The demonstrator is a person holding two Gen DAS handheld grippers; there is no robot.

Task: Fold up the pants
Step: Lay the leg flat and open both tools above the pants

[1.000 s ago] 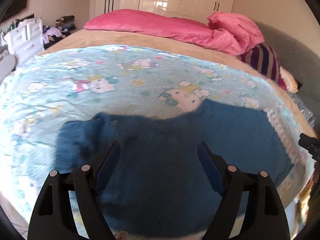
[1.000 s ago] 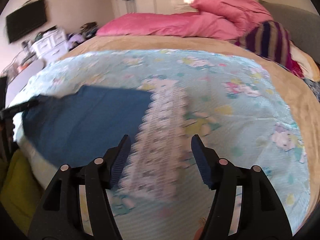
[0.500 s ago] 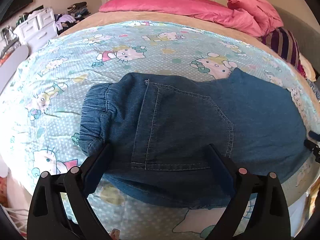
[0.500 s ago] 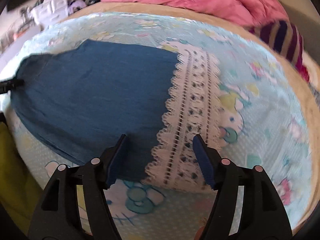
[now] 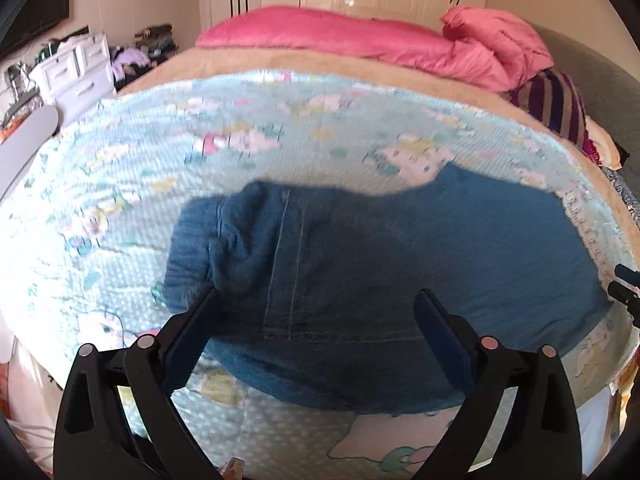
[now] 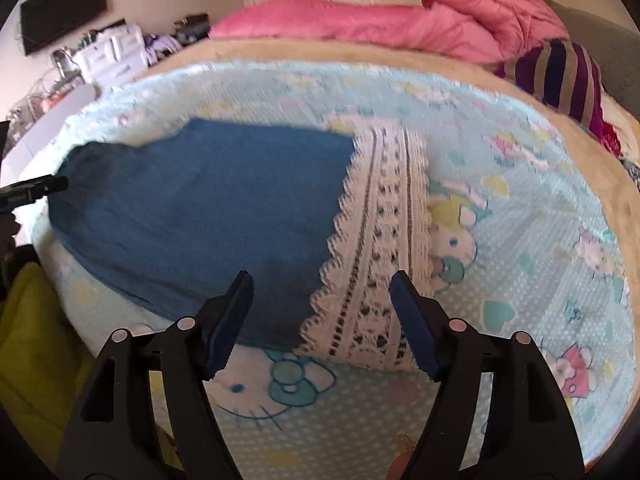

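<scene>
Blue denim pants (image 5: 360, 280) lie flat across the near edge of the bed, elastic waistband to the left in the left wrist view. Their white lace hem (image 6: 380, 248) shows in the right wrist view, right of the blue leg (image 6: 208, 216). My left gripper (image 5: 316, 320) is open and empty, hovering over the back pocket near the waist. My right gripper (image 6: 320, 300) is open and empty, hovering over the lace hem and the leg's lower edge. Each gripper's tip shows at the edge of the other's view.
A light blue cartoon-print quilt (image 5: 200, 152) covers the tan bed (image 5: 224, 64). Pink duvet (image 5: 360, 40) and a striped pillow (image 5: 556, 104) lie at the head. White drawers (image 5: 76, 72) stand at left. Yellow fabric (image 6: 28, 340) hangs off the near left.
Both views have pulled back and tilted up slightly, showing more of the room. Both grippers stay open above the pants, which have not moved.
</scene>
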